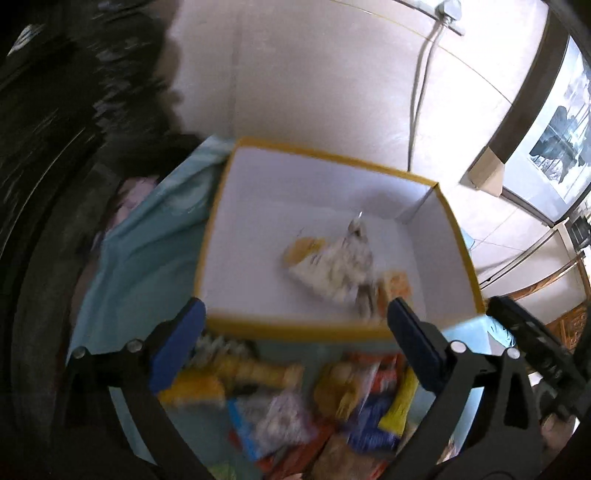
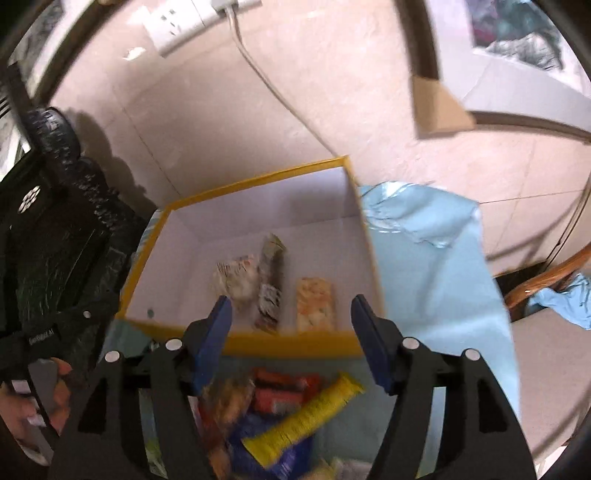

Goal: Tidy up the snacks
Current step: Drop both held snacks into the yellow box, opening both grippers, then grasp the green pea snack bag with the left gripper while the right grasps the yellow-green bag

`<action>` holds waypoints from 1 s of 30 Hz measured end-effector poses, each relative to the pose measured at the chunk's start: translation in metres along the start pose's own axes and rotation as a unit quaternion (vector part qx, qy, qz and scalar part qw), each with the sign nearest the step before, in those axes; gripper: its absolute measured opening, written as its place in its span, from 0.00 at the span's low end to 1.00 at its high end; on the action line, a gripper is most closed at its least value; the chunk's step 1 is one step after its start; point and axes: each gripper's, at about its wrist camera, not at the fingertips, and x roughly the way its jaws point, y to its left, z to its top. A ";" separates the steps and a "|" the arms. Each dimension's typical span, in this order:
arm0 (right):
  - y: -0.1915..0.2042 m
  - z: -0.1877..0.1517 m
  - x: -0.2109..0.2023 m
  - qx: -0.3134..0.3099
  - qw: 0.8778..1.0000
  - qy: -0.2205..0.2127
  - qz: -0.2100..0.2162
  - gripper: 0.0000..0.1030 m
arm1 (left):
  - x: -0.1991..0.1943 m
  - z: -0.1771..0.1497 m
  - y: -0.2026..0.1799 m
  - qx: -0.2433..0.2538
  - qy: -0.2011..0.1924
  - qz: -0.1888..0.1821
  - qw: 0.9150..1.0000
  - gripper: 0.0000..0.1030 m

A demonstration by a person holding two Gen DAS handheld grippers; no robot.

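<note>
Both claws, left gripper (image 1: 295, 334) and right gripper (image 2: 291, 338), stand released and empty above the yellow-rimmed box (image 1: 295, 329), where three packets (image 2: 275, 286) lie, loose snacks (image 2: 291, 417) heaped beneath; a hasty grab risks snagging the rim.

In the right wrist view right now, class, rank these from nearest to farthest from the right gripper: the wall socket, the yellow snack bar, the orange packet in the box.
1. Yellow snack bar: on the blue cloth, just below the right gripper.
2. Orange packet: inside the yellow-rimmed box, beyond its near wall.
3. Wall socket: high on the wall, top left.
</note>
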 end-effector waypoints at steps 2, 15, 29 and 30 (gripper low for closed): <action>-0.009 -0.021 -0.017 -0.004 1.000 0.008 -0.011 0.65 | -0.014 -0.029 0.019 -0.025 0.012 -0.002 1.000 0.97; -0.026 -0.141 -0.054 0.022 0.992 0.119 -0.034 0.65 | -0.025 -0.170 0.077 -0.049 0.122 0.050 0.990 0.97; -0.033 -0.164 -0.075 0.015 0.990 0.130 -0.050 0.65 | 0.019 -0.225 0.073 -0.028 0.188 0.092 0.978 0.61; -0.037 -0.166 -0.072 0.015 0.988 0.140 -0.055 0.65 | 0.017 -0.224 0.072 -0.028 0.188 0.084 0.978 0.53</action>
